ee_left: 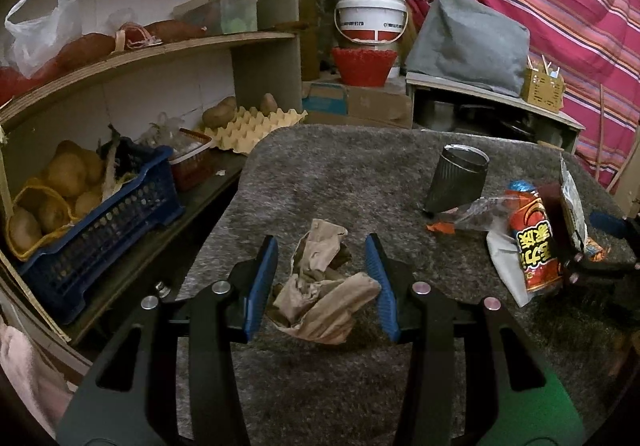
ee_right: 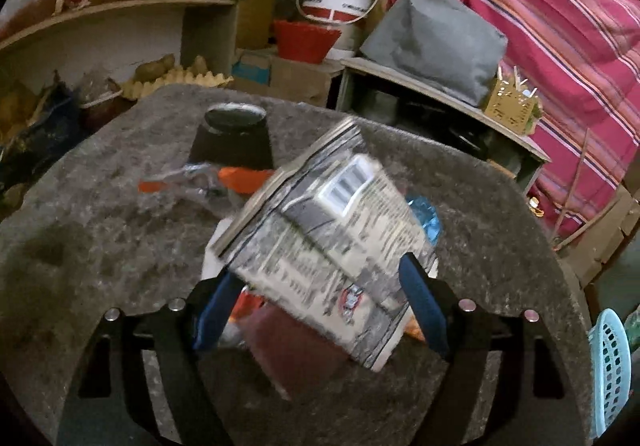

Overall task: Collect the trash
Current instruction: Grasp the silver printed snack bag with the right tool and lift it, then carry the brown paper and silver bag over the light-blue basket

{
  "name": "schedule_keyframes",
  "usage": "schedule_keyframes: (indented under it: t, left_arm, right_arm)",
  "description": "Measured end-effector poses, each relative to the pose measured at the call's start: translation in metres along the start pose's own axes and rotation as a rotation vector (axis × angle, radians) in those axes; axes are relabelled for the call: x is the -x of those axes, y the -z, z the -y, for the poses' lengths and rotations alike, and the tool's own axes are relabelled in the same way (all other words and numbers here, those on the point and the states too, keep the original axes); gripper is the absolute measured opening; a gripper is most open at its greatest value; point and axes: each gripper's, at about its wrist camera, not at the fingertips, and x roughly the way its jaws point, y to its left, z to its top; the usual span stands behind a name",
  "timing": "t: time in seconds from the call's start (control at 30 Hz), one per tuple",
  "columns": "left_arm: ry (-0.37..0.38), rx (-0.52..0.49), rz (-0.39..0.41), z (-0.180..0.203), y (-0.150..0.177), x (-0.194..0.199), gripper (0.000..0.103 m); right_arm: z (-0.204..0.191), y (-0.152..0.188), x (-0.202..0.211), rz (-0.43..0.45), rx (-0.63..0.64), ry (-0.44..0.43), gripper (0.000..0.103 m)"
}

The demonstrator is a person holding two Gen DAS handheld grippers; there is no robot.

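Note:
My left gripper (ee_left: 322,242) is shut on a crumpled brown paper (ee_left: 320,294), its blue pads touching both sides, just above the grey felt table (ee_left: 340,181). To the right lie a red snack wrapper (ee_left: 534,246), a white paper (ee_left: 504,262) and a clear wrapper with orange ends (ee_left: 468,219). My right gripper (ee_right: 320,266) stands wide, with a blurred silver printed packet (ee_right: 340,238) tilted loosely between its fingers; I see no pad pressing it. A maroon pouch (ee_right: 288,346) lies beneath. In the left wrist view that packet (ee_left: 574,201) stands on edge beside the right gripper (ee_left: 600,242).
An upturned dark ribbed cup (ee_left: 456,181) stands at the back of the table. Shelves on the left hold a blue crate of potatoes (ee_left: 100,213) and an egg tray (ee_left: 252,125). A light blue basket (ee_right: 610,366) sits off the table's right edge.

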Motion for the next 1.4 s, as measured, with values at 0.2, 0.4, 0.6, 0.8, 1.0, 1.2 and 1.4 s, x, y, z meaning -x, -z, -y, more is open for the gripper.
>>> schedule_keyframes:
  t: [0.2,0.4,0.6,0.8,1.0,1.2,1.4]
  left_arm:
    - [0.013,0.005,-0.006,0.003,-0.001,-0.001,0.044]
    - [0.028,-0.006,0.0,0.02,-0.004,0.004,0.044]
    - [0.041,-0.029,0.005,0.041,-0.008,0.013,0.044]
    - [0.096,-0.065,0.033,0.078,-0.014,0.031,0.043]
    - [0.14,-0.11,0.034,0.133,-0.019,0.037,0.043]
    - [0.237,-0.133,0.049,0.21,-0.022,0.049,0.043]
    - [0.338,-0.19,0.062,0.294,-0.021,0.058,0.043]
  right_arm:
    - [0.034,-0.003,0.001,-0.009,-0.072,0.014,0.041]
    - [0.072,0.0,-0.001,-0.019,-0.144,-0.012,0.018]
    - [0.105,0.003,0.01,0.017,-0.189,-0.094,0.005]
    - [0.136,0.005,0.035,0.061,-0.21,-0.11,0.004]
    - [0.187,0.018,0.058,0.075,-0.259,-0.097,0.004]
    - [0.262,0.044,0.083,0.078,-0.317,-0.02,0.004]
    - [0.336,0.078,0.105,0.066,-0.38,0.084,0.004]
